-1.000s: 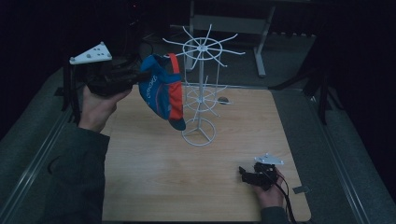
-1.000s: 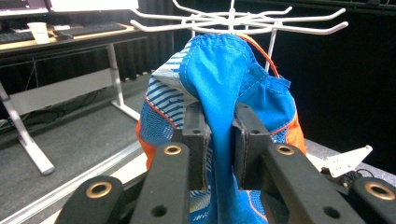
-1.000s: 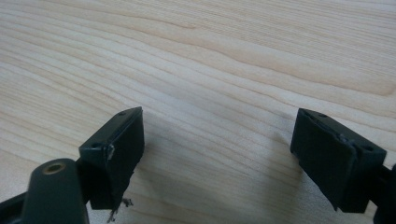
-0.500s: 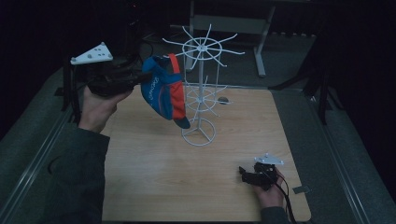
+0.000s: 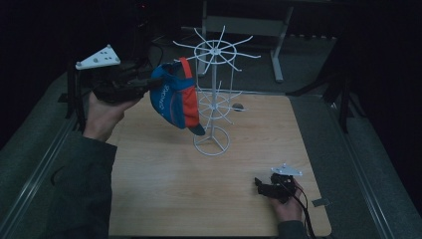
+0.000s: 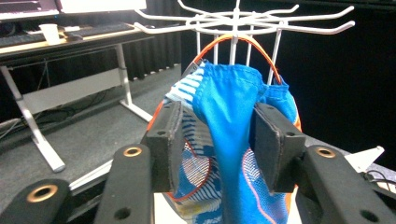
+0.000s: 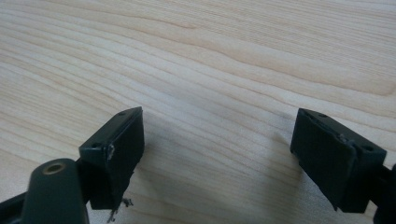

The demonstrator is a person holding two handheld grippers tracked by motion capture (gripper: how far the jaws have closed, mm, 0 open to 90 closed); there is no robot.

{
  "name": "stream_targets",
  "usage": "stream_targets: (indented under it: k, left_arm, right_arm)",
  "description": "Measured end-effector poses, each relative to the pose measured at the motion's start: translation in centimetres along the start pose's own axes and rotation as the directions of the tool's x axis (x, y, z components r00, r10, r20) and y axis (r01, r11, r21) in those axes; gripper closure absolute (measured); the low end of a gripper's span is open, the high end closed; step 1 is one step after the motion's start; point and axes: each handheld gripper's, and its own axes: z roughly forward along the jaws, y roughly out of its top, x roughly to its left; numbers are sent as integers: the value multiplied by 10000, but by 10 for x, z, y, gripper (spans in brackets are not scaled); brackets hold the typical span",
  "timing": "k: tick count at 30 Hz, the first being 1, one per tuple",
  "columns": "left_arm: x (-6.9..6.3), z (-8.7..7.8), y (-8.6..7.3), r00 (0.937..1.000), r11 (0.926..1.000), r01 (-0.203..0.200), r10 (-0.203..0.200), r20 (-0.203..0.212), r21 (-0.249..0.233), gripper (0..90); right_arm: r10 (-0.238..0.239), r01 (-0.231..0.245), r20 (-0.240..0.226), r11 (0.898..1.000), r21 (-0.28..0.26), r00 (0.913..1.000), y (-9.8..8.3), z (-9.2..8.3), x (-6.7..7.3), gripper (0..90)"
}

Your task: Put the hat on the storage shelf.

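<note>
High view: left gripper (image 5: 149,83) raised off the worktop (image 5: 164,199), its fingers (image 6: 166,140) closed on a fold of the blue-and-orange cap (image 5: 175,97). Cap hangs from the fingers, brim end drooping down, just beside the white wire rack (image 5: 214,99), at about the level of the rack's middle ring of hooks. From above I cannot tell whether cloth and wire touch.

Left gripper view: blue cloth pinched between the two pads, bunched and narrow where it passes through them, spreading out beyond the fingertips. An orange arc of the cap stands up past the fingers, right in front of the rack's centre post. Top ring of hooks (image 6: 243,21) sits above and beyond the fingertips. Cap not yet on any hook, as far as I can judge.

Right gripper (image 5: 266,186) lies low near the worktop's near right corner, well apart from the rack. Right gripper view: fingers (image 7: 119,149) spread wide, nothing between them, bare wood beneath.

Risks, judged from this layout:
- Hold is on soft cloth only. A snag on a hook tip could drag the fold out from between the pads and drop the cap.
- Rack looks light, on a small ring base. A sideways push from cap or fingers could tip or slide it; the right gripper is too far off to steady it.
- Drooping brim may catch the lower hooks beneath the fingers.
- Orange arc may miss the hook tip if brought in at a poor angle.
</note>
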Motion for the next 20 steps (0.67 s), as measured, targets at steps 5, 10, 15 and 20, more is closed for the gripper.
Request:
stream_targets:
  k: [5,10,15,20]
  left_arm:
    - [0,0,1,9998,10000,-35,35,-175,-7,477]
    - [0,0,1,9998,9999,94,-95,-200,-69,389]
    - [-1,1,2,9993,9999,132,-132,-343,-14,284]
    - [0,0,3,9991,9995,305,-308,-308,-99,213]
  right_arm:
    - [2,-2,2,10000,1,10000,0,0,0,173]
    - [4,-4,1,10000,3,10000,0,0,0,173]
    - [7,-7,1,10000,4,10000,0,0,0,173]
    - [2,-2,-1,10000,3,10000,0,0,0,173]
